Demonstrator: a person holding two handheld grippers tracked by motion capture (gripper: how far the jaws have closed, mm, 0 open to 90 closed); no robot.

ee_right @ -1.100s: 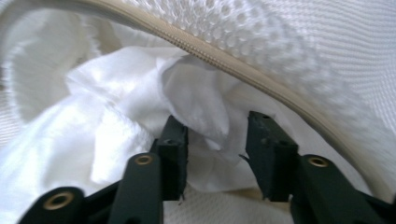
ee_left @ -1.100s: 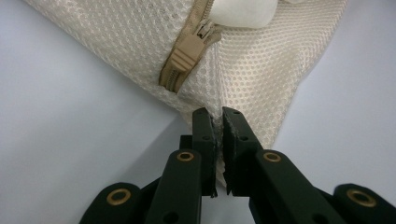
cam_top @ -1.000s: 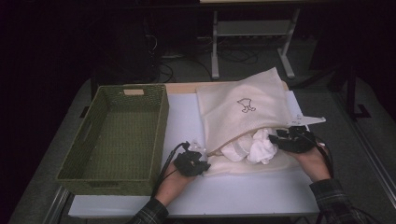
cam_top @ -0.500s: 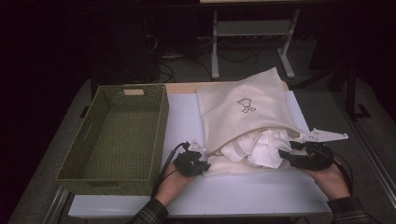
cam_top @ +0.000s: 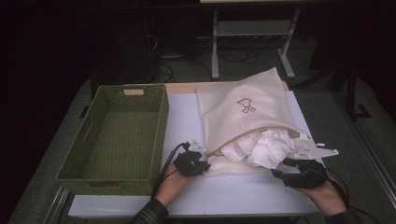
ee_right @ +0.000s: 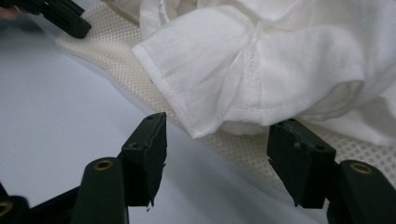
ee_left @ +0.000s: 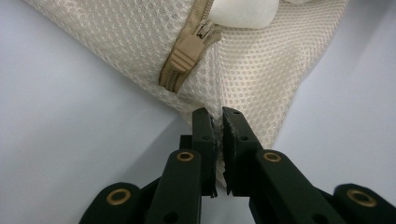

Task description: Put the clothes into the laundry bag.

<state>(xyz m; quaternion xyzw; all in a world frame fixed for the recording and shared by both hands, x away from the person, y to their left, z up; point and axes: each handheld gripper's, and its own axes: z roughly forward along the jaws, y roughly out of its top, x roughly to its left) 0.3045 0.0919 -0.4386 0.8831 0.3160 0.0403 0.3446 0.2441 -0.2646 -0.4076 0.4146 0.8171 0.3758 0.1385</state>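
bag: cream mesh laundry bag (cam_top: 243, 109) lies flat on the worktop (cam_top: 184, 121), right of the green woven basket (cam_top: 116, 133); near edge unzipped, mouth gaping toward the person.
clothes: white garment bundle (cam_top: 261, 147) half out of the mouth, resting on the bag's lower flap; rest is inside, can't tell how much.
left gripper: left gripper (cam_top: 192, 161) jaws closed on the bag's near-left corner (ee_left: 219, 109), just beside the zip slider (ee_left: 187, 56); pins the bag down.
right gripper: right gripper (cam_top: 280, 168) sits on the worktop just off the bundle; jaws have just been opening, now wide apart, nothing between them. Garment hem (ee_right: 187, 112) lies ahead of the jaws, not touched.
progress: my read is early-to-mid. Bag is open and anchored, clothes partly pulled out; basket is empty, so nothing transferred yet.
left to do: grab the white bundle, draw it clear of the mouth, carry it left over to the basket, likely repeat for whatever is inside.
bag axis: long axis runs near-to-far, tilted slightly right at the far end; closed end points away, mouth faces the near-right side.
bundle axis: crumpled, no clear axis; spreads along the mouth, left to right.
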